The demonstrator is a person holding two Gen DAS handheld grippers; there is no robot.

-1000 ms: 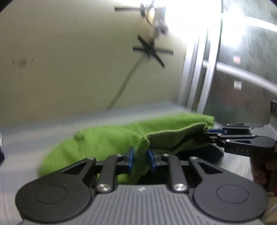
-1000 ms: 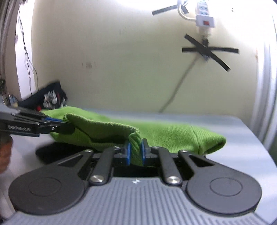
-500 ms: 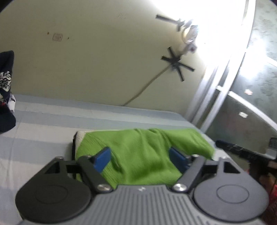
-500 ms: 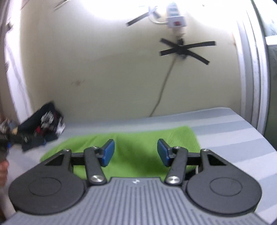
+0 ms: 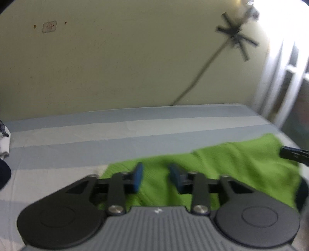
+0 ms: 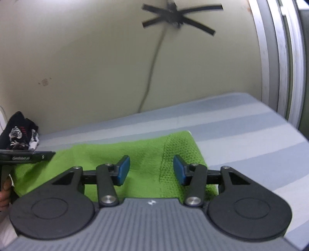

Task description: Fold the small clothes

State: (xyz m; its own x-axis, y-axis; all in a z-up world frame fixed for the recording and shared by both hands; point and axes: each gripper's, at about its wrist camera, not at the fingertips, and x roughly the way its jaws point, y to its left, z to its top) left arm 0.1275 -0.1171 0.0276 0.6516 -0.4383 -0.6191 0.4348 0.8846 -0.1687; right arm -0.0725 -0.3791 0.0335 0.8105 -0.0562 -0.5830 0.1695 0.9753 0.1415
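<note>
A: Left gripper (image 5: 156, 176), bottom centre of the left wrist view?
B: Blue pads apart, nothing between them. They hover over the near edge of the green knit garment (image 5: 227, 166).

A: Right gripper (image 6: 150, 170)?
B: Same, pads spread wide, holding nothing, above the garment (image 6: 146, 152) at lower centre.

A: Where's the garment lying?
B: Flat on the striped sheet (image 6: 251, 135), grey and pale blue bands. One garment, looks folded over; a coarser-knit band runs down its right part in the right wrist view.

A: Containers?
B: Can't see any in either view.

A: Each gripper visible from the other camera?
B: Yes. The right one's black tip pokes in at the right edge of the left wrist view, touching or just over the garment's far corner, can't tell which. The left one comes in at the left edge of the right wrist view.

A: Farther back?
B: One dark printed cloth pile (image 6: 21, 133) at mid left, by the wall. Cream wall (image 5: 115, 58) behind, one cable (image 6: 154, 63) running down it, held by crossed black tape strips (image 6: 177, 16) at top. Blurry there. White frame (image 6: 280, 58) at the right edge.
</note>
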